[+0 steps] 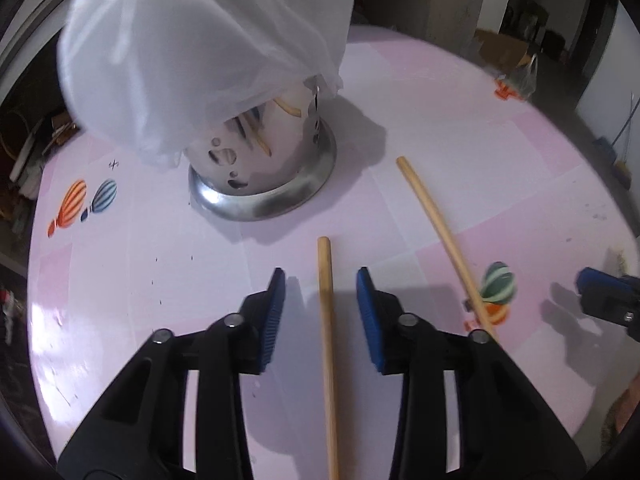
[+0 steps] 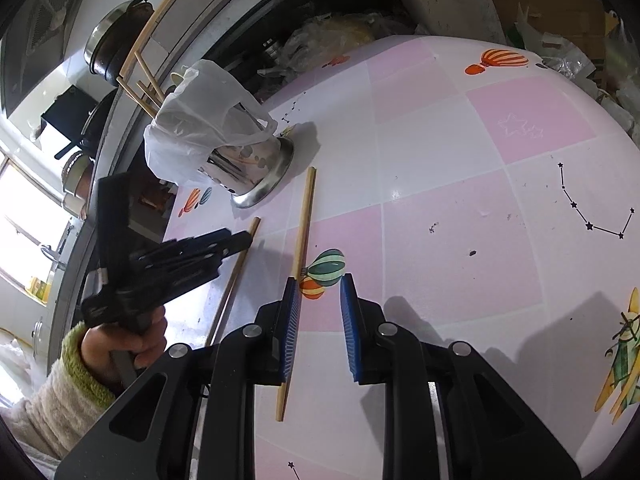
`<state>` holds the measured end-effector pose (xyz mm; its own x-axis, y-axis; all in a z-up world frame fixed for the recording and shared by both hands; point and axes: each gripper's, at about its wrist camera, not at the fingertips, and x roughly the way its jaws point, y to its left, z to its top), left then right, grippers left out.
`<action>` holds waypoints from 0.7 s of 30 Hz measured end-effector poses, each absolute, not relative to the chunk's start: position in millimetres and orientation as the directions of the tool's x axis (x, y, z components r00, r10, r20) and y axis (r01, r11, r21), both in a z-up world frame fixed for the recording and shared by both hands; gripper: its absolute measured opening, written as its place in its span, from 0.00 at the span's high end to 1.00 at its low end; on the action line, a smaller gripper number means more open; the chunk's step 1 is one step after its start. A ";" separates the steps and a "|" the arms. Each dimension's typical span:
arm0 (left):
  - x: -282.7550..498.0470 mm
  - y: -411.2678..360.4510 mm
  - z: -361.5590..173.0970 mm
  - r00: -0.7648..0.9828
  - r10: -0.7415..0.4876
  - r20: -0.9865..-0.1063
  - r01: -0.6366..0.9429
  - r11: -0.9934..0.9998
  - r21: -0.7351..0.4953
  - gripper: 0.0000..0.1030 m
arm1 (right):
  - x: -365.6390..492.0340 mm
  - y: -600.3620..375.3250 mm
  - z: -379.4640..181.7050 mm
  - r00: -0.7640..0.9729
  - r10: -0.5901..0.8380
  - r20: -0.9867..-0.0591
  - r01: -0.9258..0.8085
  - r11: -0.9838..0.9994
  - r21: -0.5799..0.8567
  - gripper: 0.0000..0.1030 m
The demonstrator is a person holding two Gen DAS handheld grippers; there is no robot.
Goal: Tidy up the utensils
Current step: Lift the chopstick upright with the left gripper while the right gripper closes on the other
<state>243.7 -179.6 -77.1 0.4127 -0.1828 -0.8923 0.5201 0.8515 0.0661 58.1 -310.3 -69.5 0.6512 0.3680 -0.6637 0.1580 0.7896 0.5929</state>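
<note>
- Two chopsticks lie flat on the tabletop (image 2: 440,152), both on the near side of the steel utensil holder (image 1: 264,184). The nearer chopstick (image 1: 326,320) points at the holder's base; the farther chopstick (image 1: 436,232) lies off to its right, angled away.
- Your left claw (image 1: 320,308) straddles the nearer chopstick with its pads spread; neither pad touches the wood.
- Your right claw (image 2: 318,320) stands partly spread over a balloon print, farther from the holder. Its left pad sits against the farther chopstick; the right pad is clear.
- A white plastic bag (image 1: 192,48) drapes over the holder's top, with more chopsticks inside.
- Right of the holder the tabletop is bare to its edge; clutter sits beyond.
</note>
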 end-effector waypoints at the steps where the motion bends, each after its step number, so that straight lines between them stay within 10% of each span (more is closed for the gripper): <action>1: 246.0 -181.5 -79.9 0.407 -0.169 -0.898 0.520 0.851 0.075 0.74 | 58.6 -310.4 -70.1 0.650 0.368 -0.665 0.159 0.790 0.593 0.79; 8: 248.4 -183.5 -83.3 0.402 -0.193 -0.895 0.517 0.855 0.048 0.94 | 62.0 -310.4 -69.5 0.646 0.365 -0.671 0.162 0.793 0.587 0.79; 21: 225.2 -119.7 -17.2 0.509 -0.335 -0.793 0.435 0.895 -0.098 0.95 | 80.2 -300.9 -47.7 0.641 0.350 -0.683 0.119 0.834 0.539 0.71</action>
